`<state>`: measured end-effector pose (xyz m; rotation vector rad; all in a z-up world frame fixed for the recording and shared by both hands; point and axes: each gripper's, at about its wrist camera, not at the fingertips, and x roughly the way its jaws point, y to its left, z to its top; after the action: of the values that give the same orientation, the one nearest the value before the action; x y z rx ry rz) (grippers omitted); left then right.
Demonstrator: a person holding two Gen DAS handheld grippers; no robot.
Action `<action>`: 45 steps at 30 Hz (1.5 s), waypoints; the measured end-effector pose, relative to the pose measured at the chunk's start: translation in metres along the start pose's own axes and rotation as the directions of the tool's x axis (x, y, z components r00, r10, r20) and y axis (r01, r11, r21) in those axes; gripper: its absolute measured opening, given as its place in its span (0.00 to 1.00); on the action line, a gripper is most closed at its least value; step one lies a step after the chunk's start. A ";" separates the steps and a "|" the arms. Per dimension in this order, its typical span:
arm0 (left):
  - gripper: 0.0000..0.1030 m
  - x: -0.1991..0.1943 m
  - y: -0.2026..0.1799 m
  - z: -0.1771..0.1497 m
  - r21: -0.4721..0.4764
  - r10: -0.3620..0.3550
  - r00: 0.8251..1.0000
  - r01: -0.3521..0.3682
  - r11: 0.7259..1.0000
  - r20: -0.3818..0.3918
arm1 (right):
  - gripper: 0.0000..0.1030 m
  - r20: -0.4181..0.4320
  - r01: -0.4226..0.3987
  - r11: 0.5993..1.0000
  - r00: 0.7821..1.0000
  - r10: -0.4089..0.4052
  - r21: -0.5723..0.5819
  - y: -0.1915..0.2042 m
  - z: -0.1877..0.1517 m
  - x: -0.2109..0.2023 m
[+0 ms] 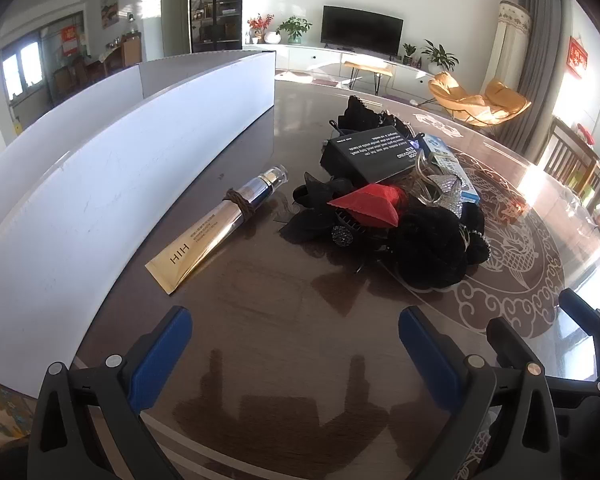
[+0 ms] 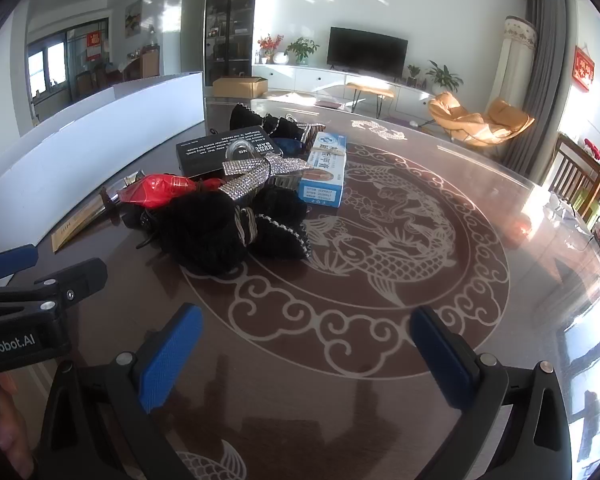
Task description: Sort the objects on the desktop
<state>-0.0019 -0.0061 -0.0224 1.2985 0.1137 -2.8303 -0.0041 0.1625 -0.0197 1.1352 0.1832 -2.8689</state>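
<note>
both the left gripper (image 1: 296,340) and right gripper (image 2: 308,340) hover with fingers spread apart, holding nothing. the gold tube (image 1: 216,228) lies beside the white box (image 1: 140,152), just left of the heap of black hair accessories (image 1: 416,236) on the table (image 2: 380,380).

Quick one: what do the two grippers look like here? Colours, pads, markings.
Both match: the left gripper and right gripper have black angular plastic frames with silver pivot pins and blue ribbed pads on the fingers. The left gripper's body carries white lettering ending "enRobot.AI". No cables or sleeves visible.

Both tools (image 1: 296,354) (image 2: 308,356) agape, empty.
</note>
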 end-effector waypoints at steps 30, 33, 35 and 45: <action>1.00 0.002 0.002 0.000 -0.006 0.002 1.000 -0.002 1.000 -0.006 | 1.00 -0.003 -0.003 1.000 1.000 0.003 -0.002 0.001 -0.001 0.002; 1.00 0.002 0.002 0.000 -0.007 0.001 1.000 -0.001 1.000 -0.007 | 1.00 -0.003 -0.003 1.000 1.000 0.003 -0.002 0.001 -0.001 0.002; 1.00 0.003 0.002 0.000 -0.007 0.001 1.000 -0.002 1.000 -0.007 | 1.00 -0.003 -0.003 1.000 1.000 0.003 -0.002 0.001 -0.002 0.002; 1.00 0.004 0.003 0.000 -0.006 0.007 1.000 -0.007 1.000 -0.011 | 1.00 -0.003 -0.004 1.000 1.000 0.004 -0.002 0.001 -0.001 0.002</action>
<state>-0.0043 -0.0090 -0.0260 1.3104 0.1168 -2.8154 -0.0047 0.1621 -0.0220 1.1385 0.1838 -2.8631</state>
